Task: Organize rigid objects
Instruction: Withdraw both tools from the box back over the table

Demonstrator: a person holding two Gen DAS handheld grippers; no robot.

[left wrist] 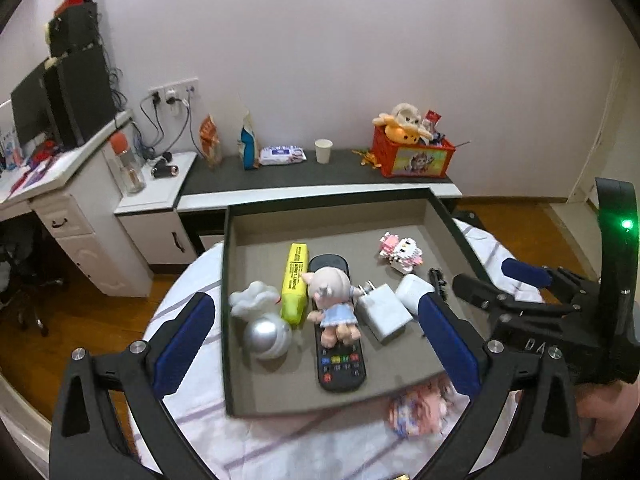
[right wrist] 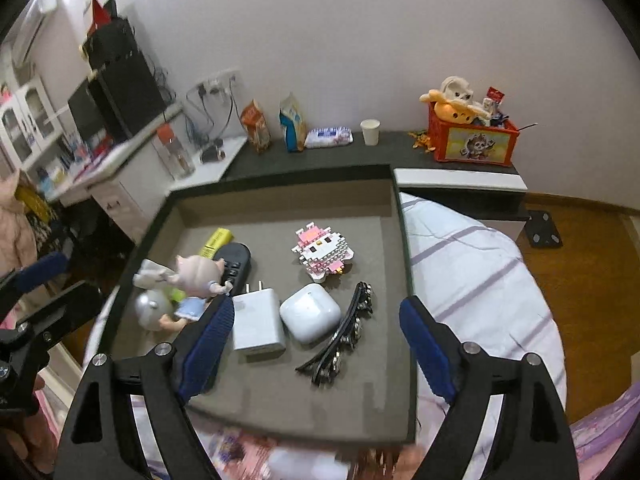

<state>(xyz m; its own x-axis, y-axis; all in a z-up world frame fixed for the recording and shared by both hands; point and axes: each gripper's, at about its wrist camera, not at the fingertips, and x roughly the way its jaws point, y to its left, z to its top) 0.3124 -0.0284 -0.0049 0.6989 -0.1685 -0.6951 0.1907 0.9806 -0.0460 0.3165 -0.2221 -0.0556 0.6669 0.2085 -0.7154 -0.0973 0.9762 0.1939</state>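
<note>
Tray (right wrist: pixel 404 240), one remote (left wrist: pixel 340 344), one charger (right wrist: pixel 256 324).

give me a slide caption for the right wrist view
Open right gripper above a grey tray holding a white charger, white earbud case, black hair clip and pink brick cat.

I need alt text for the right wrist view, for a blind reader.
Open right tongs hover over a grey tray holding a white charger, earbud case, black hair clip, pink block toy, remote and doll.
</note>
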